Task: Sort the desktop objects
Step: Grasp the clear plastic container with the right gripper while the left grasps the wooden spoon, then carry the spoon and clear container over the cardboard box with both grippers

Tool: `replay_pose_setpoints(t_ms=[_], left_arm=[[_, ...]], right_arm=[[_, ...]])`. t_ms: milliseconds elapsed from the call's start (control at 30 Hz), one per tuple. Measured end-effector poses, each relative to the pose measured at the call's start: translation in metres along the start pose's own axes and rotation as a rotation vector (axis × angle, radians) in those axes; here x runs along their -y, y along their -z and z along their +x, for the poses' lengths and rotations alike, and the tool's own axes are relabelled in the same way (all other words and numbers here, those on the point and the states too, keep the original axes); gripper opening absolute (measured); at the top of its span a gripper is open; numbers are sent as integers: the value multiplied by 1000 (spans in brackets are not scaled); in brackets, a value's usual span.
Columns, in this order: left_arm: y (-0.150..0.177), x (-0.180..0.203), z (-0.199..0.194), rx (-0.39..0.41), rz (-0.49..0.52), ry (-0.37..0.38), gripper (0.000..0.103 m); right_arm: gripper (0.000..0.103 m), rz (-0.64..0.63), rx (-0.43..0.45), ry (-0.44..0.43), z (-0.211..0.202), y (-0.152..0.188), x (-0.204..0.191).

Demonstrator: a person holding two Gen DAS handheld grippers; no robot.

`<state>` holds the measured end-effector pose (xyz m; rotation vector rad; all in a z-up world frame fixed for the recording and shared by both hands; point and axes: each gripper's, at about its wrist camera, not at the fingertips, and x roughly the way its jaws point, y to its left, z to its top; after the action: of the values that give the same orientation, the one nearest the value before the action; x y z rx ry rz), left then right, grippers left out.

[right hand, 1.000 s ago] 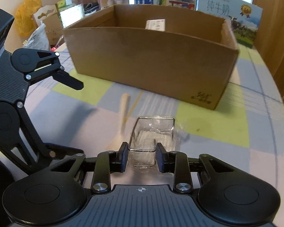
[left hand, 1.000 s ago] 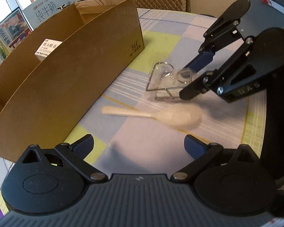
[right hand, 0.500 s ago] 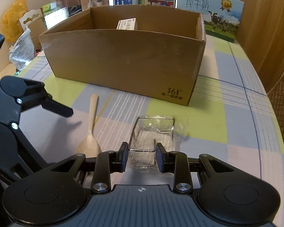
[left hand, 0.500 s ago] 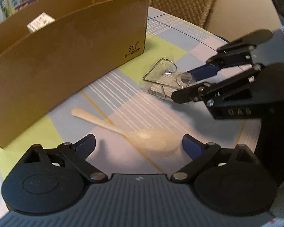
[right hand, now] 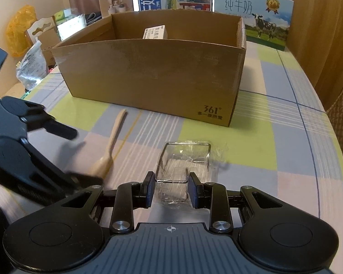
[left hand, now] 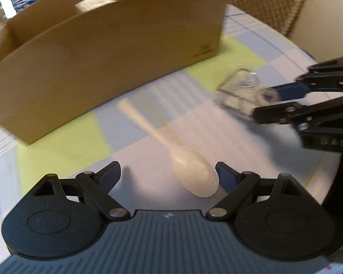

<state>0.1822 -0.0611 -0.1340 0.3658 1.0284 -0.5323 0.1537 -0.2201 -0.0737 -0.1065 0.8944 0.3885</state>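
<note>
On the checked tabletop (right hand: 274, 141), before the cardboard box (right hand: 153, 75), the right gripper (right hand: 170, 190) has its fingers clamped on the clear container (right hand: 183, 162), while the left gripper (left hand: 168, 174), fingers apart, straddles the wooden spoon (left hand: 189, 164): pickup step, closing and lifting judged next.

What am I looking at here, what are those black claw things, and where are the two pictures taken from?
These are two hand-held grabbing tools, one in each of a person's hands; no robot arm is involved. Each tool carries a camera looking forward along its two fingers, so each picture is one tool's own view.

On the checked tablecloth stand a cardboard box with a small white carton inside, a pale spoon, and a clear plastic case.

The left gripper is open, its fingers on either side of the spoon's bowl. The right gripper has closed on the near end of the clear case.
</note>
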Motion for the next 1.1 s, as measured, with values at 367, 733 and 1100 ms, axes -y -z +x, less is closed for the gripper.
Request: replay_pose_setpoints(t_ms=[367, 733, 1100], left_arm=[[7, -15, -14, -2, -142, 38, 83], [1, -2, -1, -21, -204, 50, 35], [17, -16, -23, -42, -149, 20, 25]], right_arm=[[28, 21, 13, -28, -3, 5, -5], [28, 27, 16, -26, -2, 7, -3], [28, 21, 19, -27, -2, 10, -4]])
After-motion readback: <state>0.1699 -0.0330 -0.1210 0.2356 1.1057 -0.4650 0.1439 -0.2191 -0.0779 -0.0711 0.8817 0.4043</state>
